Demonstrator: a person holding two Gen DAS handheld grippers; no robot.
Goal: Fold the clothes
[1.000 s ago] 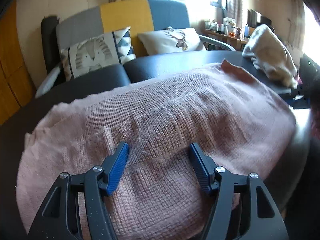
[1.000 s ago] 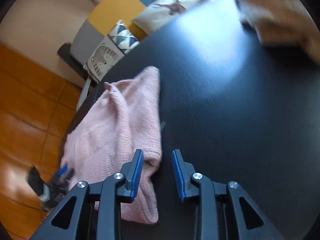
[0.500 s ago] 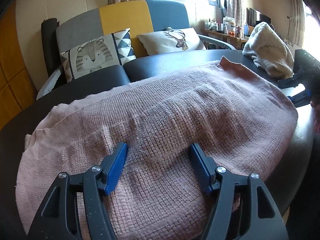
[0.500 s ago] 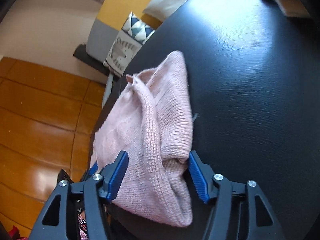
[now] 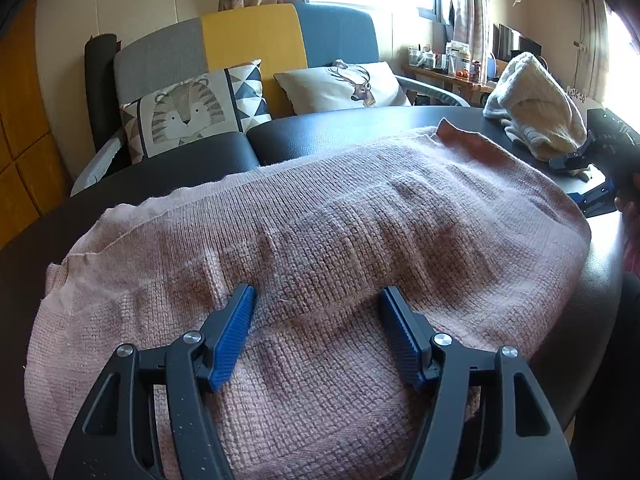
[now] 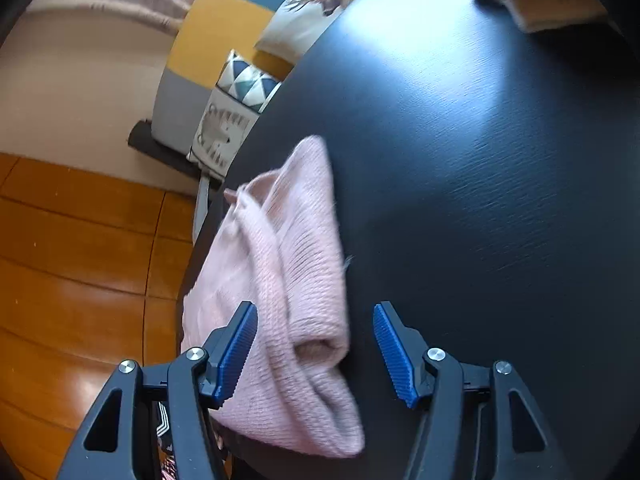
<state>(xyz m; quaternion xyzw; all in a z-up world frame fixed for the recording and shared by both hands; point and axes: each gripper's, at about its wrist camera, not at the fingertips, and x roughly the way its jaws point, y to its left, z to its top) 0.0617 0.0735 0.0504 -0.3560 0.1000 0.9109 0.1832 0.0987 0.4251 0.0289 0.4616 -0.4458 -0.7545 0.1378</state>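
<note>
Pink sweater (image 5: 320, 248) lay half-folded on my black table (image 6: 480, 160); both grippers, left (image 5: 318, 312) and right (image 6: 316, 328), gaped unclenched over it, right's jaws freshly widened. I reckoned next: pinch its end, fold across.

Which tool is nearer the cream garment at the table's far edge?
Right. The right tool sits just beside the cream garment; the left tool rests across the pink sweater, farther back.

Both the left gripper (image 5: 318, 332) and right gripper (image 6: 316, 346) have black skeletal arms, silver screws, and ribbed blue pads (image 5: 232, 340).
</note>
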